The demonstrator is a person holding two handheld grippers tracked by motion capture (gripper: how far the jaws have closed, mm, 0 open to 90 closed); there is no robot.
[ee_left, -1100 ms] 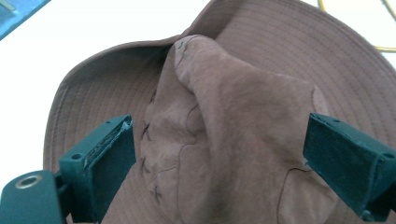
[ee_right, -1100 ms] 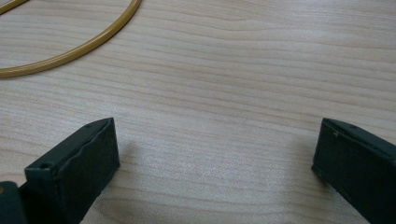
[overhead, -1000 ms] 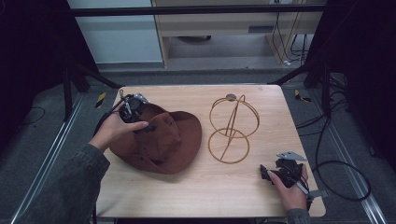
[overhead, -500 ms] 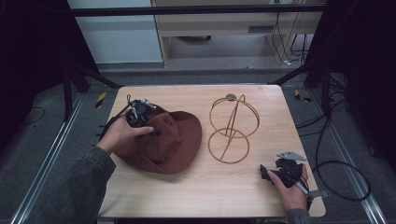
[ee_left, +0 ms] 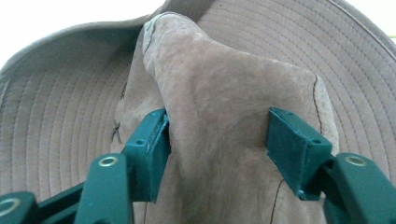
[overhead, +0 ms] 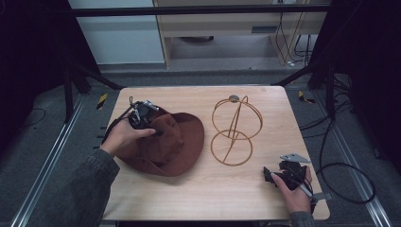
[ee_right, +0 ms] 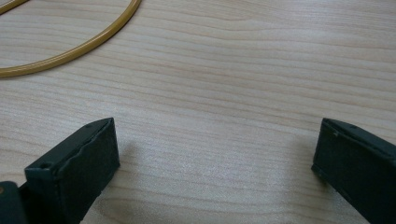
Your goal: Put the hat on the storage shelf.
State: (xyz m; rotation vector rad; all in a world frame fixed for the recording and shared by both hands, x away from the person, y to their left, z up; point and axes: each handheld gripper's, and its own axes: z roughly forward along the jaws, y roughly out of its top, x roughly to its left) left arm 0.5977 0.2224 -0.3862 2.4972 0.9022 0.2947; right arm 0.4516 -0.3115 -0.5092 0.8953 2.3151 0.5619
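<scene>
A brown wide-brimmed hat [overhead: 177, 144] lies on the left half of the wooden table [overhead: 236, 201]. My left gripper [overhead: 158, 131] reaches onto it from the left. In the left gripper view its jaws have just been closing on the hat's crown [ee_left: 224, 93], and both green pads [ee_left: 152, 144] touch the soft sides, which fill my left gripper [ee_left: 217, 135] from pad to pad. A gold wire hat stand [overhead: 235, 130] stands upright at the table's middle. My right gripper [overhead: 270, 176] rests low at the front right, open over bare wood [ee_right: 217, 140], with the stand's base ring [ee_right: 70, 51] ahead of it.
Cables [overhead: 345, 170] trail off the table's right side onto the grey floor. A shelf unit [overhead: 227, 23] and dark frame legs [overhead: 302, 73] stand beyond the far edge.
My left hand has slid a little toward me and to the right, from the hat's far-left brim onto its crown. The right hand has stayed put.
</scene>
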